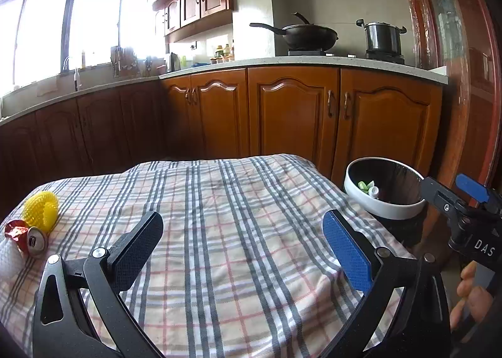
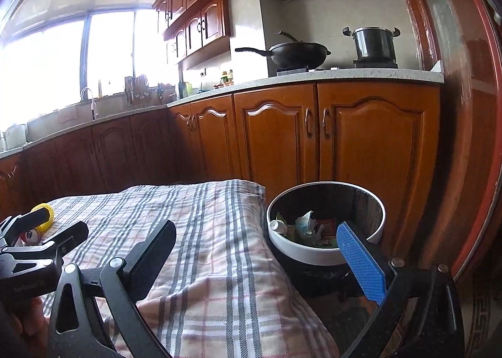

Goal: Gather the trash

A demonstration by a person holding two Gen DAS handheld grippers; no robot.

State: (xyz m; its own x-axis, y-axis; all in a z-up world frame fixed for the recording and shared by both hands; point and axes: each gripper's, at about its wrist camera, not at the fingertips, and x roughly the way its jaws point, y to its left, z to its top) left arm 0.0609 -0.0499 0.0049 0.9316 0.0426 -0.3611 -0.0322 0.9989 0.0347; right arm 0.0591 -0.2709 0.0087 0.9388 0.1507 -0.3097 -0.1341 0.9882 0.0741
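A round white-rimmed trash bin [image 1: 389, 212] stands off the right edge of the plaid-covered table [image 1: 219, 216]; it holds crumpled wrappers and a small bottle [image 2: 309, 227]. At the table's left edge lie a yellow mesh ring [image 1: 43, 210], a crushed can [image 1: 37, 241] with red foil, and a white foam net [image 1: 9, 260]. My left gripper [image 1: 243, 249] is open and empty over the table's middle. My right gripper [image 2: 255, 259] is open and empty, its blue finger in front of the bin's rim. The ring [image 2: 45, 216] shows behind the left gripper in the right wrist view.
Wooden kitchen cabinets [image 1: 291, 113] run behind the table, with a wok [image 1: 309, 34] and a pot [image 1: 382, 36] on the stove. A sink and window are at the far left. A wooden door frame [image 2: 464, 138] stands right of the bin.
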